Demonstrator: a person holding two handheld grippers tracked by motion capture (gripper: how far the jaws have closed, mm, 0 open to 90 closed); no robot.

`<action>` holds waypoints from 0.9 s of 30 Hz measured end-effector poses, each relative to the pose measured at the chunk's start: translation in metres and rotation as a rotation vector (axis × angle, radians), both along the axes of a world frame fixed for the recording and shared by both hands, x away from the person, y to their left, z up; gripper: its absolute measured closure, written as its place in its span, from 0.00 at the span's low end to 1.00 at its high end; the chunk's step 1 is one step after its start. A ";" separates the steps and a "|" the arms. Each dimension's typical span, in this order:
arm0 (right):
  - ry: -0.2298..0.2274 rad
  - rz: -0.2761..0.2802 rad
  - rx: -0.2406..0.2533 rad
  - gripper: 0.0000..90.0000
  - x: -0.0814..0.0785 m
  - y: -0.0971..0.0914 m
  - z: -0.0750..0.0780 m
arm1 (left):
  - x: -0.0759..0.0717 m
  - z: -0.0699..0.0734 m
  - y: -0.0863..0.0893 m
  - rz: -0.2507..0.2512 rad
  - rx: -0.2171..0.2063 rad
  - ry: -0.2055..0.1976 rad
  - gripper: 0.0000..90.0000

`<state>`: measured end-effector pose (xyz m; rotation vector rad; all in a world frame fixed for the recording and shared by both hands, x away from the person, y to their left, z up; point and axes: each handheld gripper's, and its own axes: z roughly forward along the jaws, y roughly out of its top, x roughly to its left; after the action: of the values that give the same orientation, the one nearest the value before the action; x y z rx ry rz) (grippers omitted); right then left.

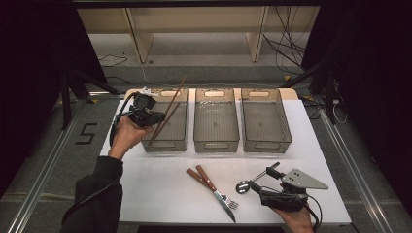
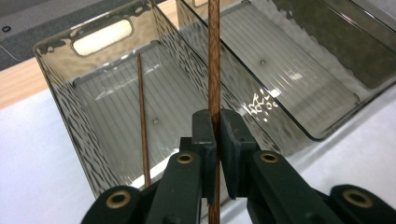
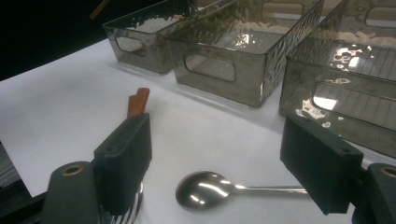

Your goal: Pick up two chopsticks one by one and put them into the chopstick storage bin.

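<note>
Left gripper view: my left gripper (image 2: 215,140) is clamping one wooden chopstick (image 2: 214,60) mid-shaft over the left bin (image 2: 56,88); light, stiff, slippery. Right gripper (image 3: 219,163) is gaping over the spoon (image 3: 205,189).

Three bins stand side by side along the far edge of the surface (image 1: 160,194): the left bin (image 1: 166,144) at about eleven o'clock from the surface's middle, the middle bin (image 1: 216,144) at twelve, the right bin (image 1: 266,143) at one. One chopstick (image 1: 163,124) lies inside the left bin; a second chopstick (image 1: 176,93) slants up over that bin, clamped between the fingers of the left gripper (image 1: 154,116), which sits at the bin's nine o'clock. Near the front edge, at six o'clock from the middle bin, a knife (image 1: 214,189) and a fork (image 1: 206,187) lie touching side by side. A spoon (image 1: 245,186) lies at their three o'clock, between the spread fingers of the right gripper (image 1: 260,187).
</note>
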<state>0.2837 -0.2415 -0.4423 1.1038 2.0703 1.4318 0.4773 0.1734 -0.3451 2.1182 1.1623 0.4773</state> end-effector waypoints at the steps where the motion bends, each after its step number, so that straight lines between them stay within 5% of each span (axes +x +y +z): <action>1: -0.002 -0.001 0.002 0.28 0.000 0.000 0.000 | 0.002 0.000 0.000 0.000 0.000 -0.001 0.94; 27: 0.000 0.003 0.004 0.28 0.000 0.000 0.000 | 0.040 -0.030 0.013 0.085 0.030 -0.007 0.94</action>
<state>0.2840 -0.2418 -0.4427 1.1031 2.0706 1.4376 0.5173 0.1869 -0.3747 2.0974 1.2523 0.5430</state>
